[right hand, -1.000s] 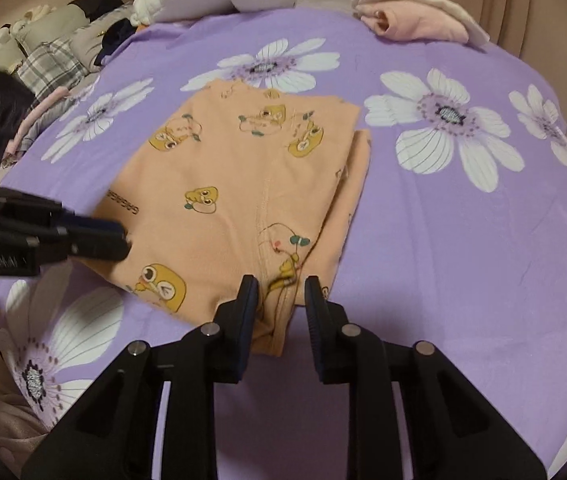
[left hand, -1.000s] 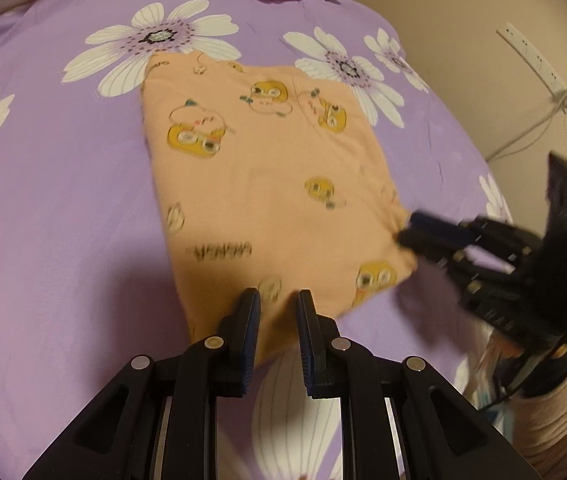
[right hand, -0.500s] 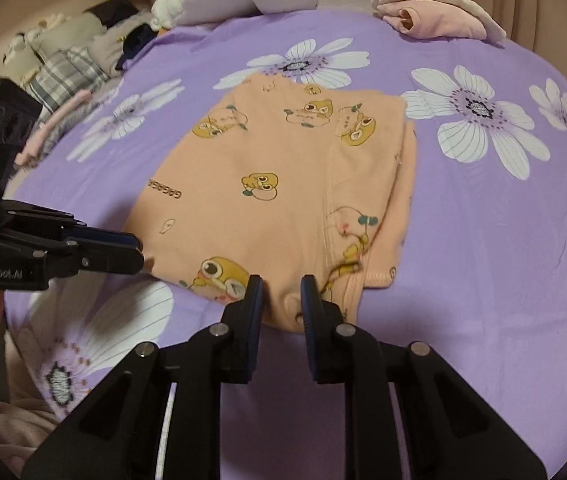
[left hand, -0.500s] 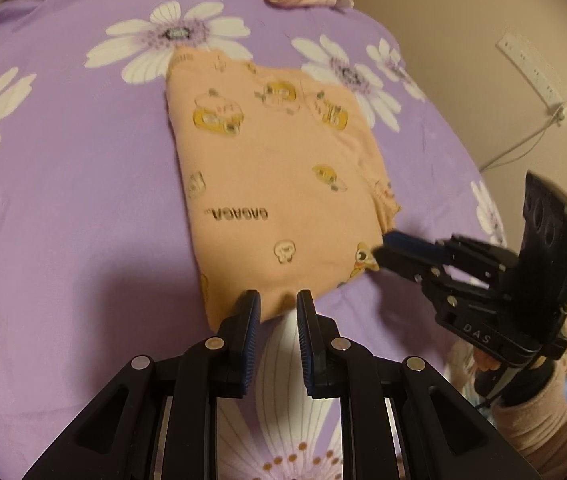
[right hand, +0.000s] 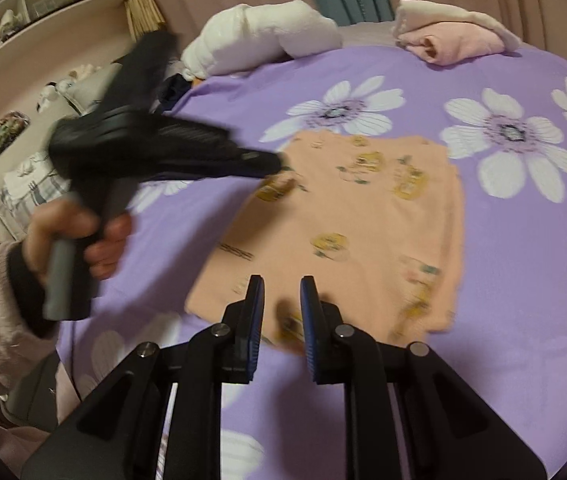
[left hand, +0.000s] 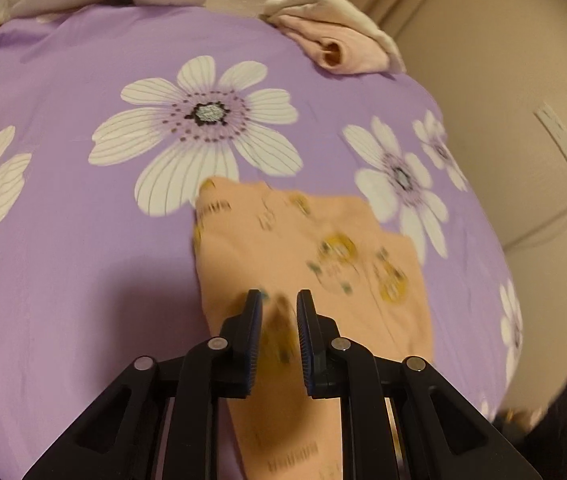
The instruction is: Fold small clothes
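A: Garment (right hand: 363, 228), peach with yellow cartoon prints, is seen folded on the purple flowered bed (right hand: 503, 288).

B: And the left hand-held gripper (left hand: 279, 320)?

A: Its jaws are pinched on the garment's raised edge. The right hand-held gripper (right hand: 281, 312) is closing at the near edge; whether cloth is pinched cannot be told. A folded pink garment (right hand: 455, 42) is seen beyond.

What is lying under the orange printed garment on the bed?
The orange printed garment lies on the purple flowered bedsheet, partly over a white flower print. Whatever the sheet shows under the rest of it is covered.
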Demonstrator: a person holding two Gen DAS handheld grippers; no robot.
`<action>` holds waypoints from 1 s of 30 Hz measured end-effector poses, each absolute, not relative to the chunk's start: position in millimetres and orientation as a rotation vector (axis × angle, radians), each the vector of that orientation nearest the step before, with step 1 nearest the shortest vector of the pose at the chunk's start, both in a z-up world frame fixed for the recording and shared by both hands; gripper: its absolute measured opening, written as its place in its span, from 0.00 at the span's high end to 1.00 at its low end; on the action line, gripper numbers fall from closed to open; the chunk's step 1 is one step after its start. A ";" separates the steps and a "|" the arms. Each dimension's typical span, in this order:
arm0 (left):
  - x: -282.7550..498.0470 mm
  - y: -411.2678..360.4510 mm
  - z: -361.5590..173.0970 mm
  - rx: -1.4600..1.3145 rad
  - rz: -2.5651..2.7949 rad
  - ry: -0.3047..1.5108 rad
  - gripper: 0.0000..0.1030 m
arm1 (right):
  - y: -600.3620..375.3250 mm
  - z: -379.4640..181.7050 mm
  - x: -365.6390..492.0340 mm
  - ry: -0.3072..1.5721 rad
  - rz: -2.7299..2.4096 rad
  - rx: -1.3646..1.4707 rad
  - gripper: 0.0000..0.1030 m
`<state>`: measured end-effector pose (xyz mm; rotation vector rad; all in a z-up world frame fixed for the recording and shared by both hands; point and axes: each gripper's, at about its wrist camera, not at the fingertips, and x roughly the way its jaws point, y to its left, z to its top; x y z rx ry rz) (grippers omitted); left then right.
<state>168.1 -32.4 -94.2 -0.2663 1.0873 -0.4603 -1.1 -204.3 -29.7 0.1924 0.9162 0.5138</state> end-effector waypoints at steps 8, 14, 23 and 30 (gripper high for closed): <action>189.2 -33.1 -129.3 -0.260 -0.415 1.175 0.85 | -175.3 -55.6 12.1 0.996 0.563 0.169 0.85; 160.7 -25.2 -103.3 -0.233 -0.471 1.125 0.85 | -189.0 -38.7 11.4 0.959 0.555 0.192 0.84; 88.6 -27.5 -100.2 -0.134 -0.554 1.090 0.85 | -235.2 -39.6 32.7 0.953 0.293 0.199 0.83; 81.4 -24.1 -104.2 -0.152 -0.549 1.098 0.85 | -234.4 -54.0 28.2 1.016 0.251 0.157 0.86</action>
